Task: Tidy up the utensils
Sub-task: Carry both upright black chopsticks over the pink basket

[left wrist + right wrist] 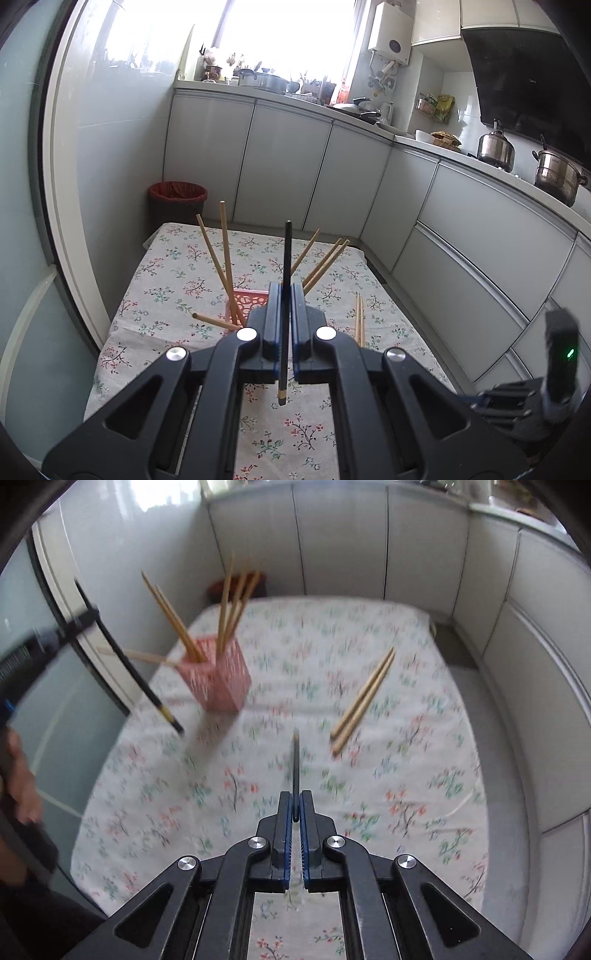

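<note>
Gripping one black chopstick (284,295), the left claw (284,295) hovered just short of the pink holder (248,300); right claw (295,805) pinched another, probably black too (blurred). Next: drop both in, then the bench (406,775) pair (362,698) ahead-right.

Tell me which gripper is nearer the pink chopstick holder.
Left. The left gripper, shut on a black chopstick, hangs close beside the pink holder; the right gripper sits farther back over the tablecloth.

Pink holder (216,675) (perforated), floral tablecloth (388,775), black chopstick (285,295).
</note>
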